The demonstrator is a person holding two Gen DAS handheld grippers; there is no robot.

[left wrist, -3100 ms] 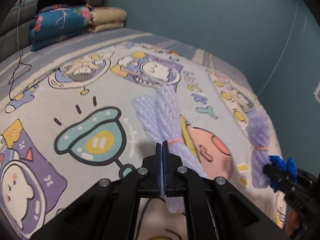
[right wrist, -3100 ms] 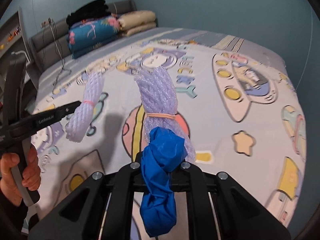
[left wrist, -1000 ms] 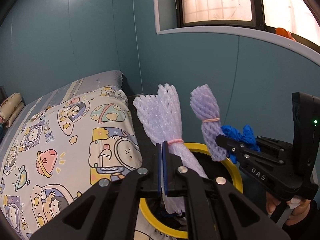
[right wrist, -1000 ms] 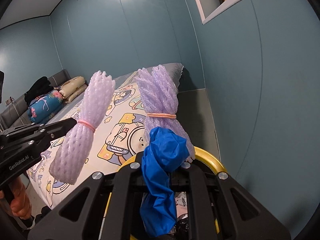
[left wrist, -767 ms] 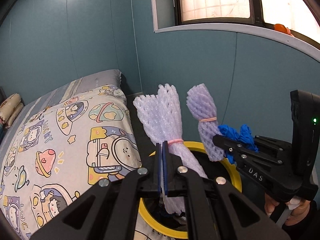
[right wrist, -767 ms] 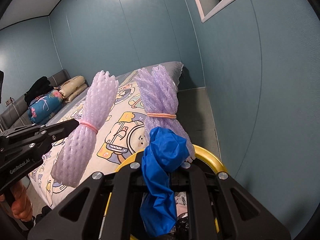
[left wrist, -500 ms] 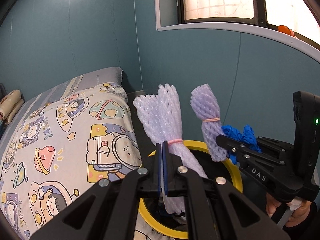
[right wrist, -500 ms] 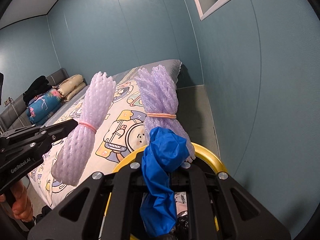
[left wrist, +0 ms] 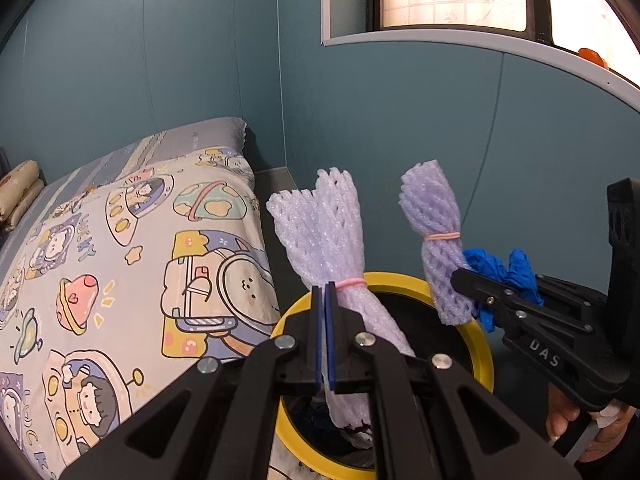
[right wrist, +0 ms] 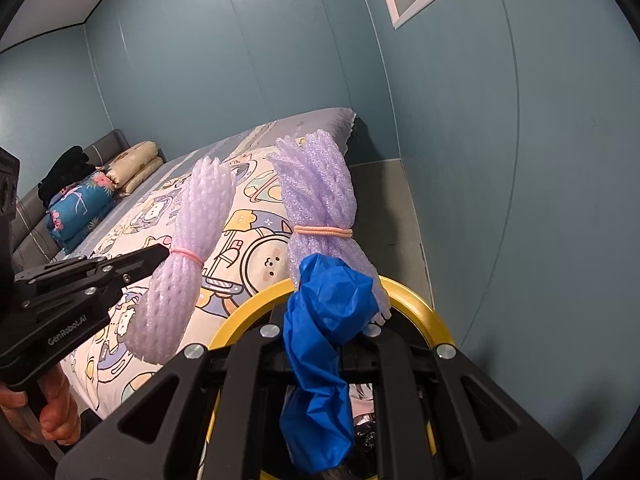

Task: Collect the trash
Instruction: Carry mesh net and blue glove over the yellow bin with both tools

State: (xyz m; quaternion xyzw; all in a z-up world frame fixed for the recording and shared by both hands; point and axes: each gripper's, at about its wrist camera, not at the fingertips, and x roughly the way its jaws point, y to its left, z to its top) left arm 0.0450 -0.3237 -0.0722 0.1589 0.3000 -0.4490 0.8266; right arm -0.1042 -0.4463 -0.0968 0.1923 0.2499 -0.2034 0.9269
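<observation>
Jaws pressed together on both: my left gripper (left wrist: 325, 300) pinches a lilac foam-net bundle (left wrist: 320, 240); my right gripper (right wrist: 320, 332) clamps a second foam-net bundle (right wrist: 316, 200) plus crumpled blue plastic (right wrist: 324, 344), both held over the yellow-rimmed round bin (left wrist: 482, 344) beside the cartoon-print bed (left wrist: 120, 260).

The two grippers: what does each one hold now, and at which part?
Left gripper: foam net bundle, just below its pink band. Right gripper: second foam bundle's lower end plus blue glove.
</observation>
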